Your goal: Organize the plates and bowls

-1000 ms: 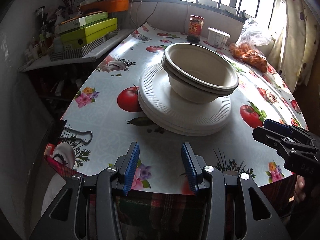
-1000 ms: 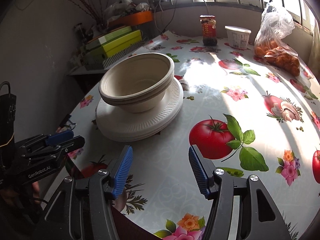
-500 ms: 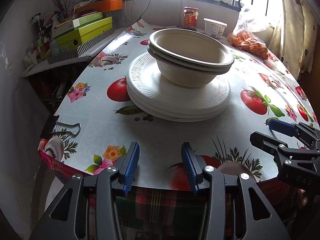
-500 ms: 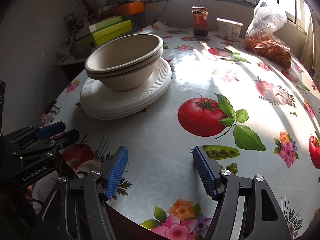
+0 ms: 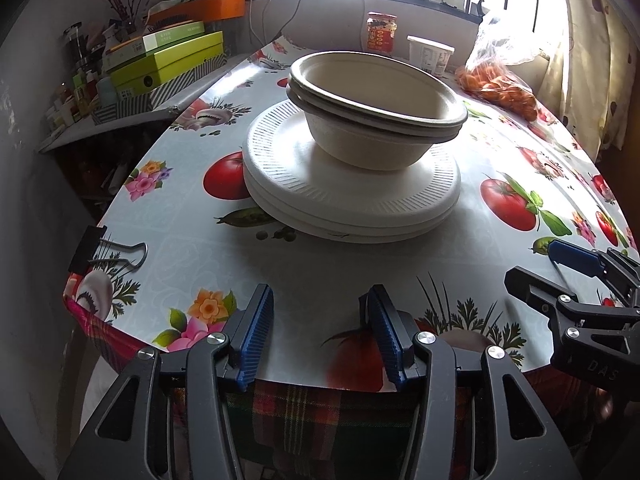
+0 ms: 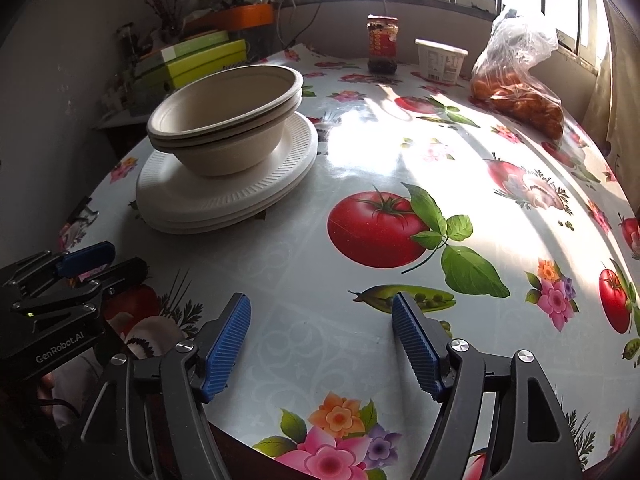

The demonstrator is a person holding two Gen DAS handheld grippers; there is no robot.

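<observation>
Two nested beige bowls sit on a stack of white ribbed plates on the table with the tomato-print cloth. The same bowls and plates show at the left of the right wrist view. My left gripper is open and empty at the table's near edge, in front of the stack. My right gripper is open and empty over the near edge, to the right of the stack. Each gripper also shows in the other's view, the right gripper and the left gripper.
A black binder clip grips the cloth at the left edge. A red jar, a white tub and a bag of orange fruit stand at the far side by the window. Green boxes lie on a side shelf.
Both grippers have drawn back toward the near edge and dropped lower, so the stack sits farther ahead. Both have stayed open. The bowls and plates have not moved.
</observation>
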